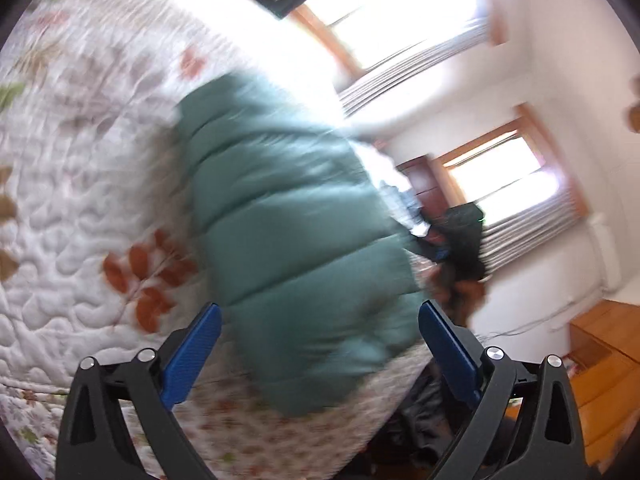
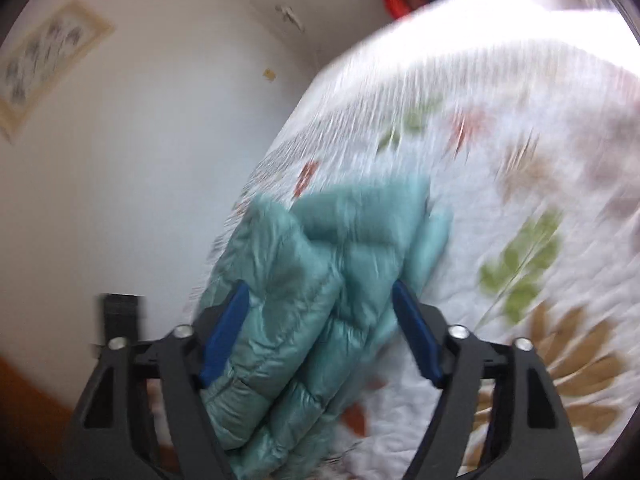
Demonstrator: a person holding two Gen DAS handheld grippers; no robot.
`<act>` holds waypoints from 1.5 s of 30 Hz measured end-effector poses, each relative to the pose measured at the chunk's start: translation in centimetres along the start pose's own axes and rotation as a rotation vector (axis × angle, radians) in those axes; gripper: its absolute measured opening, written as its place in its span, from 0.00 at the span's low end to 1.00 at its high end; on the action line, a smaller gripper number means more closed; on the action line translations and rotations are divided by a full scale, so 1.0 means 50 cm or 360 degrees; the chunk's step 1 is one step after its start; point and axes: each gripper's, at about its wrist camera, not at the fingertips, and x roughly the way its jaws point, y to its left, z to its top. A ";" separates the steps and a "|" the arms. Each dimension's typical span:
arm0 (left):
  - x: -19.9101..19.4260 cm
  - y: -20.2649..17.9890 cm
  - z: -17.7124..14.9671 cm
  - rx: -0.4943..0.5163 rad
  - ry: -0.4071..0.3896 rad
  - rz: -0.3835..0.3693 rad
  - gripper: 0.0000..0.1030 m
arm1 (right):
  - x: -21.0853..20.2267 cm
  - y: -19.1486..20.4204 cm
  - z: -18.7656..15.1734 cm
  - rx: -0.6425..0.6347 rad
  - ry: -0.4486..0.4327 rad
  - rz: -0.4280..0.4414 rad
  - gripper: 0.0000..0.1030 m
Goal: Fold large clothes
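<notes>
1. Puffer jacket [image 1: 296, 240], teal and quilted, lay folded into a thick bundle on the bed quilt [image 1: 80, 208], a white quilted cover printed with rust, green and tan leaves.
2. From the left wrist view, the bundle sat close to the bed's near edge, its lower end reaching almost to where the quilt dropped over the side.
3. Left gripper [image 1: 320, 332] hung over that lower end, blue fingers [image 1: 192, 356] spread wide on either side of the jacket, clamping nothing.
4. From the right wrist view, the same jacket [image 2: 320, 288] ran along the bed's side edge next to the white wall [image 2: 140, 160], padded folds stacked on each other.
5. Right gripper [image 2: 320, 320] also stood wide open, one blue finger [image 2: 224, 332] on each flank of the bundle; whether the pads touched the fabric was lost in the blur.
6. Behind the bed, bright windows [image 1: 504, 184] with wooden frames glared, and a framed picture [image 2: 44, 68] hung on the wall.
7. Both views were heavily smeared with motion blur.
</notes>
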 end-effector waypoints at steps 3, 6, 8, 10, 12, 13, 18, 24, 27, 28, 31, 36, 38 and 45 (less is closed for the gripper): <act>0.023 -0.054 -0.001 0.0105 0.0045 -0.0283 0.96 | -0.018 0.089 0.002 -0.0233 -0.0048 -0.0014 0.45; 0.096 -0.072 -0.007 0.0079 0.0153 -0.0430 0.96 | 0.044 0.126 0.001 -0.0303 0.0093 -0.0081 0.43; 0.132 -0.042 -0.015 0.0003 0.0195 -0.0418 0.96 | 0.085 0.116 -0.025 -0.0290 0.0194 -0.0155 0.41; 0.133 -0.002 -0.037 -0.0113 0.0195 -0.0490 0.96 | 0.113 0.100 -0.047 -0.0302 0.0252 -0.0247 0.42; 0.131 0.016 -0.043 -0.0137 0.0177 -0.0528 0.95 | 0.129 0.069 -0.070 -0.0233 0.0287 -0.0239 0.46; 0.135 0.012 -0.046 -0.0139 0.0178 -0.0538 0.95 | 0.134 0.060 -0.076 -0.0208 0.0291 -0.0231 0.47; 0.117 -0.007 -0.014 -0.0143 0.0203 -0.0539 0.96 | 0.141 0.051 -0.092 -0.0221 0.0298 -0.0299 0.49; 0.014 -0.044 0.017 -0.0029 -0.0016 -0.0577 0.96 | 0.006 0.196 -0.108 -0.0431 0.0114 -0.0328 0.47; 0.028 -0.056 0.068 -0.0039 -0.0030 -0.0553 0.96 | 0.000 0.250 -0.150 -0.0544 0.0170 -0.0329 0.47; 0.044 -0.053 0.090 -0.0036 -0.0023 -0.0530 0.96 | 0.012 0.252 -0.165 -0.0559 0.0205 -0.0342 0.47; 0.101 -0.031 0.141 -0.0132 0.0047 -0.0480 0.96 | 0.050 0.226 -0.204 -0.0561 0.0275 -0.0465 0.49; 0.168 0.010 0.156 -0.0219 0.0145 -0.0364 0.96 | 0.047 0.201 -0.206 -0.0431 0.0247 -0.0418 0.50; 0.148 -0.003 0.155 -0.0199 0.0111 -0.0402 0.96 | 0.021 0.212 -0.200 -0.0417 0.0194 -0.0391 0.50; 0.025 -0.095 0.097 -0.0046 -0.0086 -0.0378 0.96 | -0.077 0.271 -0.241 -0.0478 -0.0032 -0.0500 0.87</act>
